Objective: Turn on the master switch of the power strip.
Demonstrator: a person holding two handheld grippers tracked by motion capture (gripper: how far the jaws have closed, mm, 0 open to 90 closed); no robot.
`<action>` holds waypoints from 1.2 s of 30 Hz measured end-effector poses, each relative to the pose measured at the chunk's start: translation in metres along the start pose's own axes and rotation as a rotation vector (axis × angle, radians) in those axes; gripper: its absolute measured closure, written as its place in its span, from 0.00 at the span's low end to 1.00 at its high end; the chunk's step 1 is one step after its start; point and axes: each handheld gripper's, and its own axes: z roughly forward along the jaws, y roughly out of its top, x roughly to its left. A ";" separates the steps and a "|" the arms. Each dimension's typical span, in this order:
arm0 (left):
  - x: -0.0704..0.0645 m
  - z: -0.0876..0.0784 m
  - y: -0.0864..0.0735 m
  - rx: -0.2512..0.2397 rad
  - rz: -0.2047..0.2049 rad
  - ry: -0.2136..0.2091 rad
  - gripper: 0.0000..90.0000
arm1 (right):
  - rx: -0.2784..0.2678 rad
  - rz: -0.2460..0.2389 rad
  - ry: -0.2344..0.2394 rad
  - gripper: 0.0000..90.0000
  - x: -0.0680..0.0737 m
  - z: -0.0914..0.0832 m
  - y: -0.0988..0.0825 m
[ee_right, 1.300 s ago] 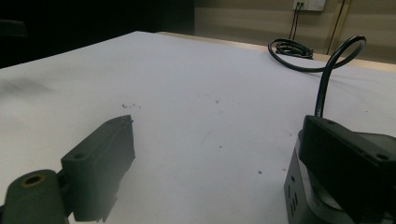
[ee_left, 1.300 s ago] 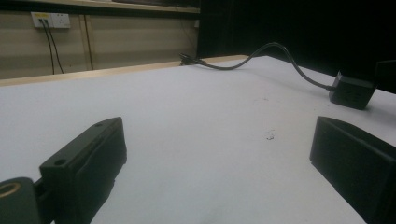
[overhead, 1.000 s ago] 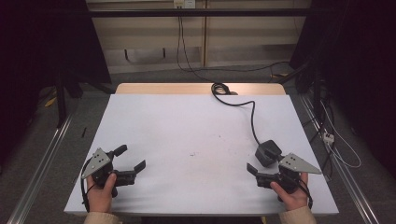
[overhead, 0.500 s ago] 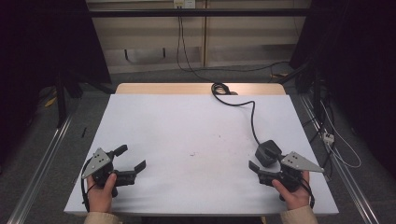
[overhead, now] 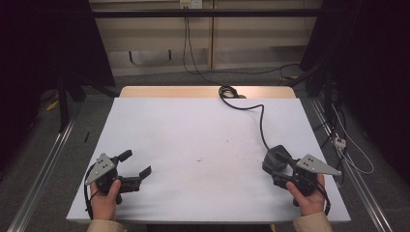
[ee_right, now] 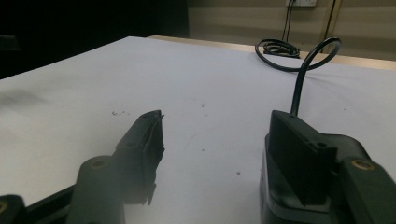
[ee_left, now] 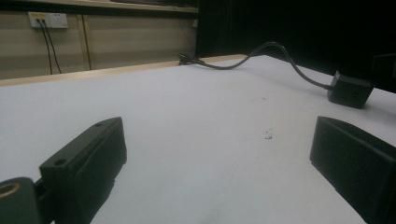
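A black power adapter (overhead: 276, 155) lies on the white table (overhead: 193, 125) at the front right, and its black cable (overhead: 261, 125) runs back to a coil (overhead: 228, 92) at the far edge. My right gripper (overhead: 279, 169) is open just behind the adapter, close against it. In the right gripper view the gripper (ee_right: 217, 119) has bare table between its jaws, and the cable (ee_right: 303, 70) rises from behind the right-hand jaw. My left gripper (overhead: 135, 163) is open at the front left, holding nothing. In the left gripper view its jaws (ee_left: 219, 154) are spread wide, with the adapter (ee_left: 350, 88) far off.
The table's wooden far edge (overhead: 169, 92) borders a floor with loose cables (overhead: 348, 150) on the right. Metal rails (overhead: 38, 179) run along both sides of the table. A wall socket (ee_left: 46, 19) is on the back wall.
My right gripper has edged slightly forward toward the adapter. The left gripper has stayed in place.
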 end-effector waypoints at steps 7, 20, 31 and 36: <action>0.000 0.000 0.000 0.001 0.000 0.000 0.04 | 0.010 0.010 -0.022 0.50 -0.006 -0.003 0.003; 0.000 0.000 0.000 0.001 0.001 0.001 0.04 | 0.041 0.003 -0.039 0.68 -0.011 -0.006 0.007; 0.000 0.000 0.000 0.004 0.005 -0.001 0.04 | 0.062 0.000 -0.020 0.79 -0.011 -0.006 0.010; 0.000 0.001 0.000 0.004 0.005 -0.001 0.04 | 0.072 0.019 -0.041 0.82 -0.015 -0.006 0.011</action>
